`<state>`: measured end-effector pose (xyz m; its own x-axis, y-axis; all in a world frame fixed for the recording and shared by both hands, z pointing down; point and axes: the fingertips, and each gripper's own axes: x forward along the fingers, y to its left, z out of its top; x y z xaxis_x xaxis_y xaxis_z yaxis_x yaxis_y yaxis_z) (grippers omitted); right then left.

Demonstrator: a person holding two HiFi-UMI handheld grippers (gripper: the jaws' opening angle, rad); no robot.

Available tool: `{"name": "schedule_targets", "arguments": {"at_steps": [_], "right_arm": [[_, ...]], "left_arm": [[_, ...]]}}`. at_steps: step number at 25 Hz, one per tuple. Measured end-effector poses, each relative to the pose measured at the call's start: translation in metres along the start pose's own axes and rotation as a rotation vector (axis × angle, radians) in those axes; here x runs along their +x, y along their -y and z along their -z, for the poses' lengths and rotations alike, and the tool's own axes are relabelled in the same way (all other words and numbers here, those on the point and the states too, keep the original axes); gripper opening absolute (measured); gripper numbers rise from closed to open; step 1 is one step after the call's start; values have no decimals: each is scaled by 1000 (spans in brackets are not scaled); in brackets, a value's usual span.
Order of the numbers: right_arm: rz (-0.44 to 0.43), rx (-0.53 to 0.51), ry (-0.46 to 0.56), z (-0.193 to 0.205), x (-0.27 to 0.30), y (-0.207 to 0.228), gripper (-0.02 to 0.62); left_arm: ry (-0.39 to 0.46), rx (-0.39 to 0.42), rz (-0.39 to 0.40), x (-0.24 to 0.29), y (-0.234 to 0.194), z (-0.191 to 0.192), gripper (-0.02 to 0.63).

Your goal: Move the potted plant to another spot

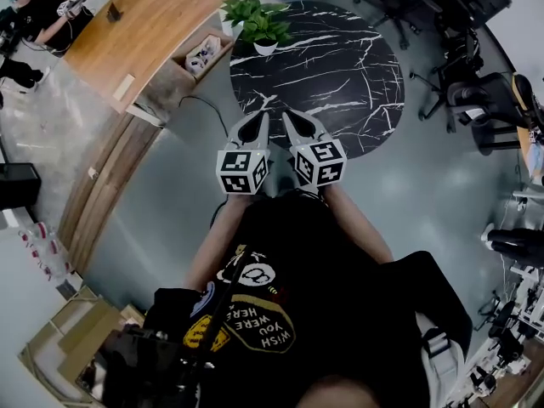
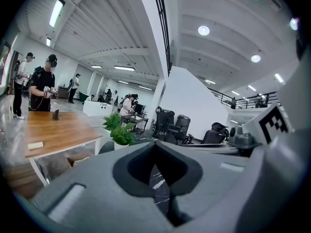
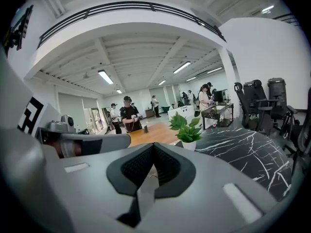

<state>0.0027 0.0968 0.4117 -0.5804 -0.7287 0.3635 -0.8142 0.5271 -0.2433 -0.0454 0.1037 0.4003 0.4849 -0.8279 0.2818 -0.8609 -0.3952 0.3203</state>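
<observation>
The left gripper and right gripper are both clenched on nothing, low over the near side of the round black table. The potted plant stands well away at the far rim, by the wooden desk. Reaching in with the jaws unopened could knock it over the edge, and it looks very close to the rim, though I can't be sure. It is a small white pot under bushy green leaves.

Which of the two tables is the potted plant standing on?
The round black marble table with white veins. The potted plant stands near its edge, beside the rectangular wooden table.
</observation>
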Motion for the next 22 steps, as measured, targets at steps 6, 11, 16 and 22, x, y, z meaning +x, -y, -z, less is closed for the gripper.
{"name": "schedule_targets", "arguments": {"at_steps": [6,11,16,22], "right_arm": [[34,-2,-25,9,18,5,2],[50,-9,-48,12,40,21,2],[12,-23,-70,14,76,47,2],[-47,-36,-72,17,133,90,3]], "left_arm": [[-26,-12,21,9,-19,7,3],[-46,0,24,34,-32,7,3],[-34,11,36,81,-42,8,3],[-32,-13,-15,146,-68,24,3]]}}
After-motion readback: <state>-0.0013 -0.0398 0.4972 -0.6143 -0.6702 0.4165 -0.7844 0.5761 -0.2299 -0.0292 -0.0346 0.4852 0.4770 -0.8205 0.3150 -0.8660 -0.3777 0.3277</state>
